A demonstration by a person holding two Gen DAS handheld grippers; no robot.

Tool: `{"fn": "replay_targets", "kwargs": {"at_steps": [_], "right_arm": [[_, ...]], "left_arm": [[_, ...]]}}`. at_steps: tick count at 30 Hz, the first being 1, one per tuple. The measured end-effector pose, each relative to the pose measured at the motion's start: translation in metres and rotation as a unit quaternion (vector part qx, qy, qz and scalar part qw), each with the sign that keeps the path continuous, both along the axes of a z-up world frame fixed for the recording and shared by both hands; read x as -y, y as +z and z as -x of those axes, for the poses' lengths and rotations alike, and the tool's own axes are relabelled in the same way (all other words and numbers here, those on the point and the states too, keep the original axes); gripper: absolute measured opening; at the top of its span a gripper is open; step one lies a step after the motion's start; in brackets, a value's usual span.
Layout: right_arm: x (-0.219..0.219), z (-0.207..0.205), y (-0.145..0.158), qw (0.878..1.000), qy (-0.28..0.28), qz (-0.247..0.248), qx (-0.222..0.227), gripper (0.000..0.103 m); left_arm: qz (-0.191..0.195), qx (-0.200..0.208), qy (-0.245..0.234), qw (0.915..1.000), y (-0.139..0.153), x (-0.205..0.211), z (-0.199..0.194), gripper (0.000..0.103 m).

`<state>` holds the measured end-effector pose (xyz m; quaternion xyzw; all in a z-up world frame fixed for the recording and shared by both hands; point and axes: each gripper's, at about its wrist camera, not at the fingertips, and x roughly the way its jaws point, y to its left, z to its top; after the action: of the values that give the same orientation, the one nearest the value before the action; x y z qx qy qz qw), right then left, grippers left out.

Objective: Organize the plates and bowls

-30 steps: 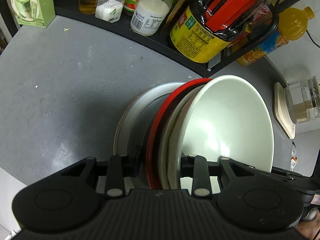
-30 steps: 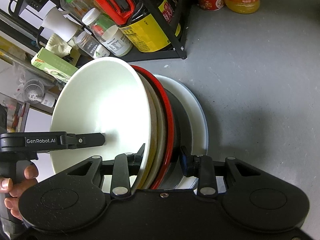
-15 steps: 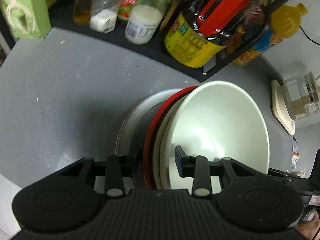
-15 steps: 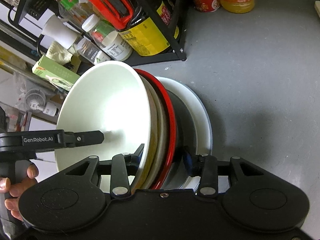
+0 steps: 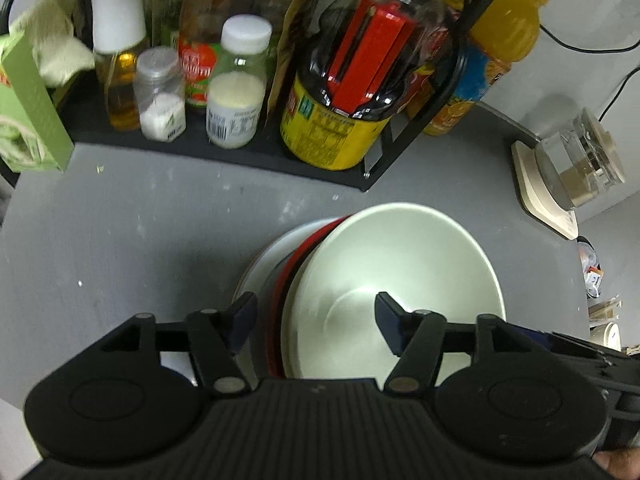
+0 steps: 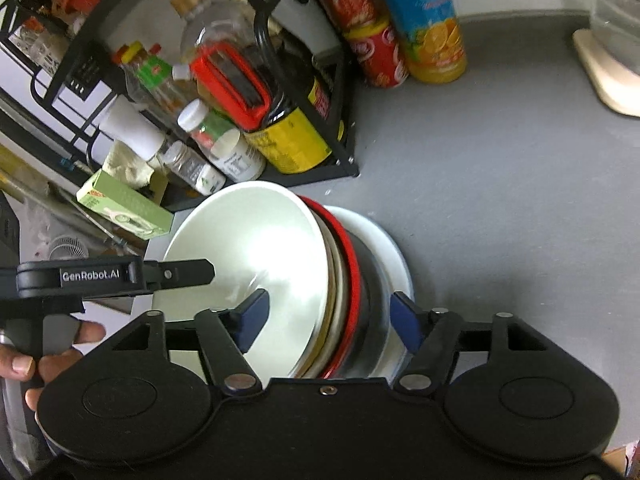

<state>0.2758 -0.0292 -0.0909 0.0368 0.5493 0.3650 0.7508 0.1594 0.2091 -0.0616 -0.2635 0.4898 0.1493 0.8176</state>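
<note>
The one fully legible inscription is "GenRobot.AI", in pale letters on the black arm of the left claw (image 6: 116,276), at the left edge of the right wrist view. Beside it, on the far rack, the yellow label of the large dark bottle (image 5: 332,132) carries a printed table and coloured characters, too small to read. The white-capped jar (image 5: 234,120) bears a barcode and fine print, illegible. The red cans (image 6: 376,54) show white Chinese characters, blurred beyond reading. The orange drink bottle (image 6: 434,28) shows orange-slice artwork and blurred characters on a blue band. The green carton (image 6: 124,210) bears unreadable red lettering.
</note>
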Motion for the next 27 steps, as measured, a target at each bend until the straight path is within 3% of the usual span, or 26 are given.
{"fn": "replay_targets", "kwargs": {"at_steps": [6,11,27], "right_arm": [[0.023,0.001,0.019,0.999,-0.029,-0.01,0.039,0.088],[0.053,0.002,0.032,0.996,-0.062,-0.015,0.066,0.103],[0.158,0.071,0.06,0.981,-0.154,-0.008,0.119,0.103]], "left_arm": [[-0.045,0.023,0.014,0.9986,0.028,0.004,-0.001,0.082],[-0.061,0.037,0.004,0.9974,0.046,0.013,-0.005,0.088],[-0.088,0.072,-0.037,0.9928,0.077,0.098,0.04,0.101]]}}
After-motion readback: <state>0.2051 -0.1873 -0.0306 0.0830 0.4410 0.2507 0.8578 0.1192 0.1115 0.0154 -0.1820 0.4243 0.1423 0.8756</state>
